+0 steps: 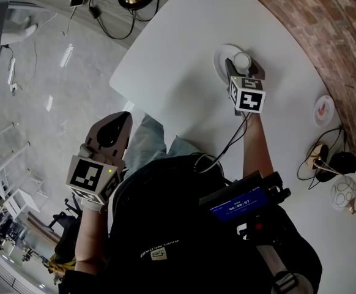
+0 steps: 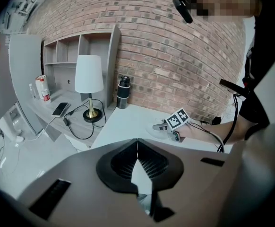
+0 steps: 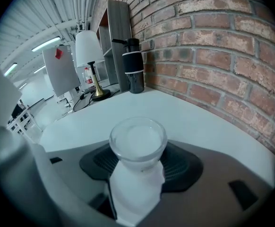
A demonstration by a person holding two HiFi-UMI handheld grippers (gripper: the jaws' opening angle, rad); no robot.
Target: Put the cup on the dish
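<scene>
A small clear glass cup [image 1: 243,60] stands over the white dish [image 1: 222,55] on the white table, near the brick wall. My right gripper [image 1: 244,67] reaches over the dish with a jaw on each side of the cup. In the right gripper view the cup [image 3: 137,143] sits squeezed between the two dark pads [image 3: 182,162], rim up. Whether the cup's base touches the dish is hidden. My left gripper [image 1: 123,119] hangs off the table's near edge over the floor, with its jaws shut and nothing between them [image 2: 137,148].
A second small dish [image 1: 323,110] lies by the wall to the right, beside cables and a black object [image 1: 343,162] and a white wire ball [image 1: 345,195]. A black flask [image 3: 133,65] and a white lamp [image 3: 89,51] stand further along the wall.
</scene>
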